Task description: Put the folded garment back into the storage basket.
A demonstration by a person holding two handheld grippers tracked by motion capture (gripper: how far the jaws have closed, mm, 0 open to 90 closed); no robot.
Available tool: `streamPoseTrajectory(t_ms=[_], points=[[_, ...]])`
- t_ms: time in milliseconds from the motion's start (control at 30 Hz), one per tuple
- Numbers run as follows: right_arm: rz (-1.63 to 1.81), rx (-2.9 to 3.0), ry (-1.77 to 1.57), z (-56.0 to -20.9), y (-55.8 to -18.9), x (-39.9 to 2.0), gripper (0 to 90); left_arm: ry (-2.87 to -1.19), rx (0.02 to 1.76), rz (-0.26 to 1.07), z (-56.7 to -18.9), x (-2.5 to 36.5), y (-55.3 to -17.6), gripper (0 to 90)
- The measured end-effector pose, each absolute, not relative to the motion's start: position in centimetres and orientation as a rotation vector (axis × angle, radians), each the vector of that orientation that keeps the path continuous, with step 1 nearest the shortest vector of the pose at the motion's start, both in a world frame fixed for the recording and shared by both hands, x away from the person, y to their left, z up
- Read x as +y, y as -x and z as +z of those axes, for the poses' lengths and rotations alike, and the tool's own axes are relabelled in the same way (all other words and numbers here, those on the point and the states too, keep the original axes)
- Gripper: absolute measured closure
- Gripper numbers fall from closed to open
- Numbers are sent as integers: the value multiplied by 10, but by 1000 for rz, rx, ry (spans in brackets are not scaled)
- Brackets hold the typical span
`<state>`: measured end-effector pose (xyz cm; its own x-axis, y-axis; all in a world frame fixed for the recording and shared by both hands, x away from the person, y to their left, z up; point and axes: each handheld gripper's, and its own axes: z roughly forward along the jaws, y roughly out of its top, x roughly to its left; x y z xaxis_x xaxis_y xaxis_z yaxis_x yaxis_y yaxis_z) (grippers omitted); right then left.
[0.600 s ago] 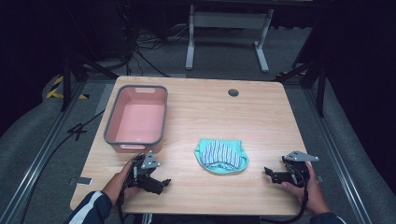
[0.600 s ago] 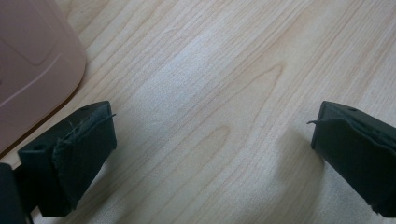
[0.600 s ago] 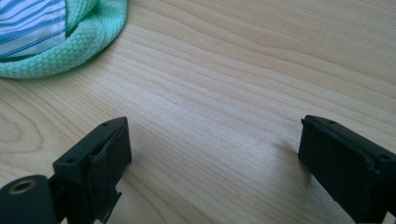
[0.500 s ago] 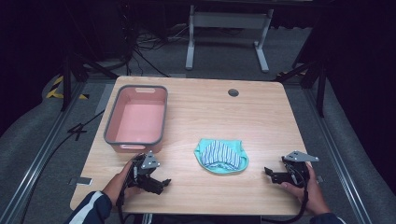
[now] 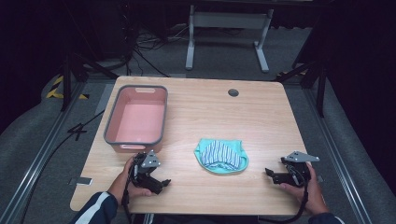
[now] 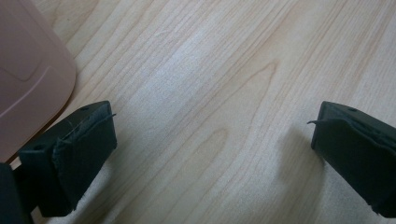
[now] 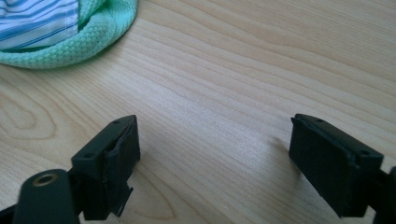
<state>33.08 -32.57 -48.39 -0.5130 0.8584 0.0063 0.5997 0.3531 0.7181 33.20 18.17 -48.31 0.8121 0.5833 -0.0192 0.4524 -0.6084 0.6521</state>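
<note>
A mint-green knitted cloth with a blue-and-white striped piece on it lies on the wooden table, near the front, a little right of centre. Its green edge fills the upper left of the right gripper view. A pink tub with a grey rim stands empty at the left. My left gripper rests on the table just in front of the tub, open, jaws wide apart over bare wood. My right gripper rests at the front right, open and empty, pointing toward the cloth.
A corner of the pink tub sits close to the left jaw in the left gripper view. A round cable hole marks the table's far side. Metal frame legs and cables stand on the dark floor beyond.
</note>
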Motion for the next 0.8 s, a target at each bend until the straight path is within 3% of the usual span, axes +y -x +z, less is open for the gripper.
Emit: streamPoseTrajectory(t_ms=[100,200,300,367,467,567,800], points=[[965,2249,-1271,-483,-330,-325,283,-2355,737,263,-480,176,-333,27],[976,2251,-1277,-481,-330,-322,295,-2352,700,271,-476,168,-332,165],[1008,2251,-1267,-477,-330,-319,311,-2369,687,306,-474,161,-333,163],[1031,2259,-1248,-473,-330,-314,318,-2362,694,302,-473,157,-337,227],[1047,2273,-1218,-469,-332,-308,341,-2359,705,320,-472,149,-342,236],[1059,2288,-1164,-462,-335,-298,381,-2358,673,329,-468,139,-347,334],[1085,2289,-1113,-452,-345,-280,417,-2316,646,345,-459,115,-362,337]])
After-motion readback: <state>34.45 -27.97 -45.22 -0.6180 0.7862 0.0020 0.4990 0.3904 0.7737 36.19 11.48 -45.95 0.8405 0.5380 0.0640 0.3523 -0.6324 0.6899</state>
